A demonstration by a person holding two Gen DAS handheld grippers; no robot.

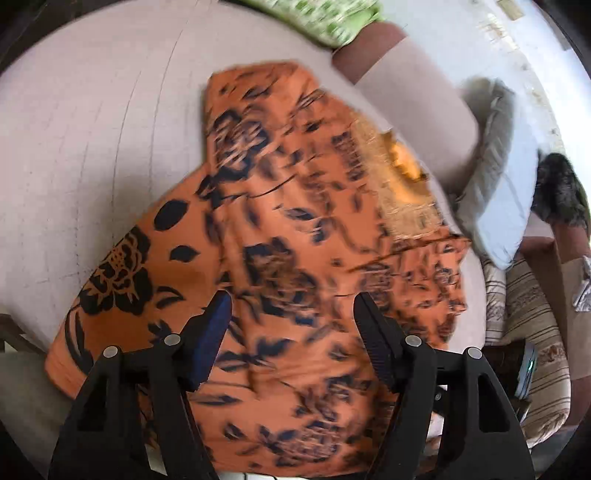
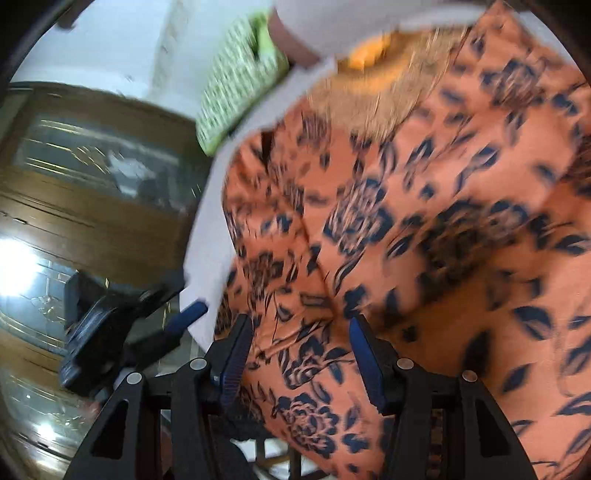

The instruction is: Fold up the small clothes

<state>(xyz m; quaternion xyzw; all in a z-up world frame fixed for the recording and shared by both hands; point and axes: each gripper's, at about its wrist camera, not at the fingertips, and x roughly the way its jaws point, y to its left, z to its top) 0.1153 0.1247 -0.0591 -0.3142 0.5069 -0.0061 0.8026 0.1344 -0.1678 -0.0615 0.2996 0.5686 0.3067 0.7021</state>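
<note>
An orange garment (image 1: 295,229) printed with dark blue flowers lies spread and rumpled on a pale round surface (image 1: 103,129). A tan woven band with a yellow patch (image 1: 399,173) shows near its far right edge. My left gripper (image 1: 291,306) hovers over the near part of the cloth, jaws wide apart, pads bare. In the right wrist view the same garment (image 2: 424,229) fills the frame. My right gripper (image 2: 299,328) stands open just above it, with fabric under the gap and both pad faces showing. The left gripper (image 2: 110,332) appears at the left, off the cloth's edge.
A green patterned cloth (image 1: 325,22) lies at the far edge of the surface. A folded white cloth (image 1: 502,192), a dark furry item (image 1: 561,192) and a striped cushion (image 1: 528,325) sit to the right. A wooden cabinet with glass panes (image 2: 92,166) stands beyond the surface's rim (image 2: 207,229).
</note>
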